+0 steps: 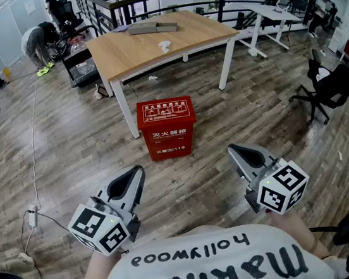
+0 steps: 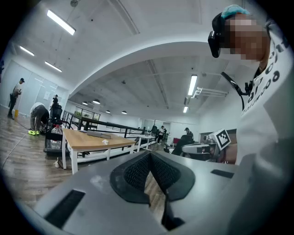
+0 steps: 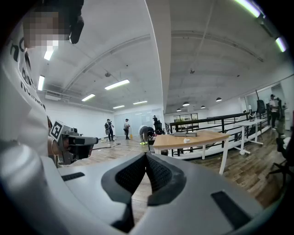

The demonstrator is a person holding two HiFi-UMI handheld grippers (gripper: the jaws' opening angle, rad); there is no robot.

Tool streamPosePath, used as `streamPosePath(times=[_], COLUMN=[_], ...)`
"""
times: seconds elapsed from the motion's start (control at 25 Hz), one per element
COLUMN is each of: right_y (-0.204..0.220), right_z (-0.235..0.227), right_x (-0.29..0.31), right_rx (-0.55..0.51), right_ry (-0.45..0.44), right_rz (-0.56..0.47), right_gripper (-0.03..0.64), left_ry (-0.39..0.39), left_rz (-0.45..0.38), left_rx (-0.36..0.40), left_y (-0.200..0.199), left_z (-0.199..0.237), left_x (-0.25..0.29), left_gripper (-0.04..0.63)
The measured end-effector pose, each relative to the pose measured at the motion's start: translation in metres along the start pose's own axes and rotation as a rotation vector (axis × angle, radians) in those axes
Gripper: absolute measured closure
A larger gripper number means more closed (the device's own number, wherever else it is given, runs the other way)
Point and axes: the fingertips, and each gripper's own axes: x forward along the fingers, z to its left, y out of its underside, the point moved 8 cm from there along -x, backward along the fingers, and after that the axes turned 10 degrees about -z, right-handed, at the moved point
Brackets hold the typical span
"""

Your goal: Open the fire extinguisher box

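Observation:
A red fire extinguisher box stands on the wooden floor beside the table leg, its lid down. My left gripper is held near my chest, shut and empty, well short of the box and to its lower left. My right gripper is also shut with nothing between its pads, to the box's lower right. In the left gripper view the closed jaws tilt upward toward the ceiling; the box is hidden there. The right gripper view shows its jaws likewise closed, box out of sight.
A wooden table on white legs stands just behind the box. A black office chair is at the right. A cable and power adapter lie on the floor at the left. People stand far back left.

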Motion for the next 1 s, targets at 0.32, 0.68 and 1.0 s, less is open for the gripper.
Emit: streamPosePath(times=[0.32,0.68,1.0], right_y=[-0.002,-0.001,0.002], right_z=[0.005,0.01,0.016], right_x=[-0.002,-0.003,-0.005], right_rx=[0.002,0.001,0.011], right_ry=[0.009,0.014,-0.004], right_rz=[0.01,0.012,-0.014], right_gripper=[0.607,0.608,0.607], left_ry=[-0.001,0.007,0.01], left_rz=[-0.001,-0.003,0.001], left_rx=[-0.007,-0.01,-0.011], left_y=[-0.001,-0.002,0.001], left_z=[0.001,0.002,0.002], left_x=[-0.004,-0.007,-0.012], left_gripper=[0.591,0.591,0.591])
